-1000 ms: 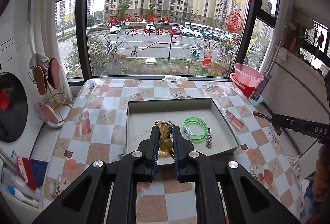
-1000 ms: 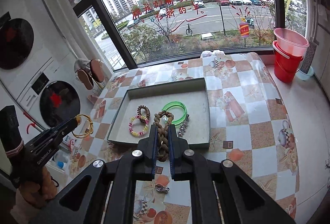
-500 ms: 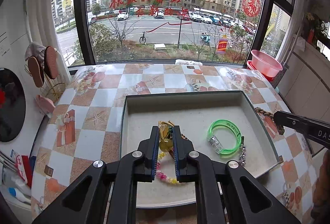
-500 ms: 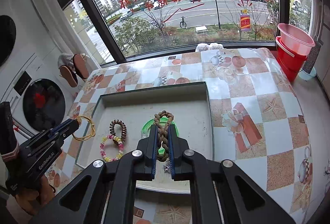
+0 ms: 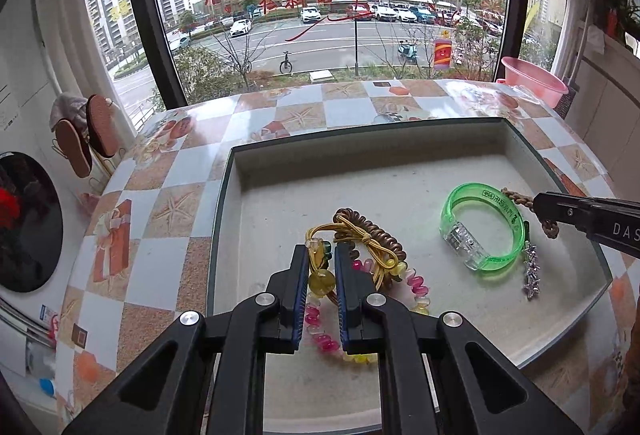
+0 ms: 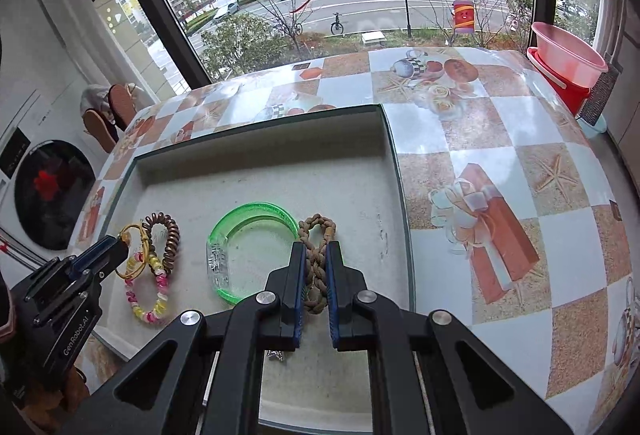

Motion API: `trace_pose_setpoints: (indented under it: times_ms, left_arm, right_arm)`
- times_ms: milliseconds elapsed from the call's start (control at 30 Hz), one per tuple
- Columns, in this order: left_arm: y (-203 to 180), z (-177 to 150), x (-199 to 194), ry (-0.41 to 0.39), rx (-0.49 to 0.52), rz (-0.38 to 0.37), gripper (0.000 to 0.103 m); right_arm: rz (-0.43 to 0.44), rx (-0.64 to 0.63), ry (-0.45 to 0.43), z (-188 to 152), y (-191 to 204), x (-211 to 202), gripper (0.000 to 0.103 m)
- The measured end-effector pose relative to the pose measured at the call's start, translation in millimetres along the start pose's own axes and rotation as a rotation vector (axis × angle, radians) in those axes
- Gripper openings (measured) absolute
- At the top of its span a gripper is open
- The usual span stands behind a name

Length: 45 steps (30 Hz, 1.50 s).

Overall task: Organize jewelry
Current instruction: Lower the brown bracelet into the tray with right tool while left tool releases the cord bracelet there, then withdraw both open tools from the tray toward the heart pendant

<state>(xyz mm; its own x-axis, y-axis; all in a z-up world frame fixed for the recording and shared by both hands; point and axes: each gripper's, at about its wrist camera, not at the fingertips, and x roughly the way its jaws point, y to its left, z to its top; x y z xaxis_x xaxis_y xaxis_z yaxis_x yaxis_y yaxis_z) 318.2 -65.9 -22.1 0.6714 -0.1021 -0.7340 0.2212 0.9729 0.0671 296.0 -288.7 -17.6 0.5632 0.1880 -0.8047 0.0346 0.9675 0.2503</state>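
A grey tray (image 5: 400,155) (image 6: 264,139) sits on the checked table. My left gripper (image 5: 321,255) is shut on a yellow cord bracelet with beads (image 5: 320,277) and holds it low over the tray's left part, above a brown spiral hair tie (image 5: 384,235) and a pink-and-yellow bead bracelet (image 5: 416,285). My right gripper (image 6: 316,255) is shut on a brown braided rope bracelet (image 6: 318,231) over the tray, just right of a green translucent bangle (image 6: 248,219) (image 5: 480,223). A silver star charm (image 5: 531,271) lies beside the bangle.
The table (image 6: 480,139) has a checked cloth with pictures. A pink basin on a red bucket (image 6: 564,55) stands past the right edge. Washing machines (image 6: 52,191) and a slipper rack (image 5: 84,139) are on the left. A window runs behind.
Both grippers moved forward and down into the tray, each with its bracelet. The tray items now appear much closer.
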Motion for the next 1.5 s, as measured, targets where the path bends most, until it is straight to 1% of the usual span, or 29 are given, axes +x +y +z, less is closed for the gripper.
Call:
trace_pose_setpoints:
  times_ms: [167, 267, 367, 400, 433, 467, 500, 533, 633, 800, 967, 1067, 1133, 1167, 1200, 1233, 1267, 1300, 1367, 1400, 1433, 1500]
  left_arm:
    - [-2.9, -3.2, 6.0, 0.013, 0.021, 0.023, 0.026]
    - [-3.1, -4.8, 7.1, 0.021, 0.026, 0.041, 0.026]
    - [-3.3, -5.5, 5.4, 0.023, 0.023, 0.042, 0.026]
    - [-4.2, -5.4, 4.7, 0.024, 0.023, 0.041, 0.026]
    - [-4.2, -5.3, 3.9, 0.025, 0.022, 0.041, 0.026]
    - [-4.8, -5.0, 3.1, 0.027, 0.023, 0.042, 0.026]
    - [-5.0, -4.9, 2.4, 0.027, 0.023, 0.043, 0.026]
    - [-5.0, -4.8, 1.6, 0.025, 0.023, 0.042, 0.026]
    - [-5.1, -4.5, 0.2, 0.021, 0.023, 0.041, 0.026]
    - [-3.5, -2.7, -2.8, 0.018, 0.022, 0.041, 0.026]
    - [-2.1, 1.2, -8.8, 0.001, 0.02, 0.041, 0.026]
    - [-1.9, 4.4, -8.2, 0.004, 0.015, 0.035, 0.026]
    - [-3.5, 5.0, -9.1, 0.003, 0.015, 0.043, 0.027]
    - [-3.7, 5.3, -10.3, -0.001, 0.013, 0.049, 0.031]
    - [-3.3, 6.0, -12.9, -0.007, 0.007, 0.055, 0.072]
    - [-1.8, 5.9, -17.2, -0.024, -0.008, 0.065, 0.103]
    - [-0.1, 5.0, -25.7, -0.069, -0.026, 0.077, 0.103]
    - [0.0, 5.3, -32.3, -0.091, -0.025, 0.076, 0.103]
    - [-1.1, 6.5, -37.5, -0.082, -0.015, 0.066, 0.103]
    - [-1.1, 6.1, -40.4, -0.081, -0.014, 0.065, 0.103]
    - [-0.7, 4.9, -44.1, -0.084, -0.016, 0.068, 0.103]
    - [0.8, 1.6, -51.3, -0.09, -0.021, 0.063, 0.103]
  right_arm:
    - [0.008, 0.016, 0.026, -3.3, -3.6, 8.0, 0.011]
    - [0.009, 0.023, 0.031, -5.3, -4.0, 9.2, 0.012]
    - [0.019, 0.025, 0.037, -5.4, -4.1, 9.3, 0.015]
    - [0.024, 0.029, 0.044, -5.3, -4.1, 9.5, 0.023]
    - [0.031, 0.034, 0.046, -5.5, -4.2, 9.0, 0.035]
    - [0.04, 0.039, 0.041, -5.9, -4.1, 7.0, 0.042]
    - [0.047, 0.042, 0.03, -6.3, -3.7, 4.0, 0.054]
    - [0.055, 0.044, 0.019, -6.7, -3.0, 0.7, 0.057]
    - [0.091, 0.042, 0.002, -7.2, 2.7, -9.0, 0.057]
    - [0.118, 0.027, -0.017, -9.4, 13.6, -24.4, 0.06]
    - [0.14, 0.043, -0.015, -19.1, 16.3, -38.7, 0.06]
    - [0.155, 0.063, -0.013, -27.0, 14.8, -48.2, 0.06]
    - [0.167, 0.08, -0.008, -31.5, 12.4, -53.6, 0.06]
    - [0.169, 0.088, -0.007, -33.4, 11.0, -56.2, 0.06]
    - [0.171, 0.092, -0.006, -35.1, 10.2, -58.8, 0.06]
    - [0.174, 0.094, -0.005, -37.0, 9.5, -61.7, 0.06]
    - [0.175, 0.094, -0.006, -39.1, 9.2, -64.7, 0.06]
    - [0.177, 0.093, -0.006, -41.2, 9.1, -67.3, 0.06]
    - [0.181, 0.09, -0.001, -46.3, 9.6, -71.8, 0.062]
    - [0.18, 0.089, 0.004, -48.9, 10.0, -73.3, 0.066]
    - [0.179, 0.09, 0.007, -51.7, 10.4, -75.1, 0.069]
    - [0.182, 0.094, 0.01, -57.2, 10.7, -79.0, 0.069]
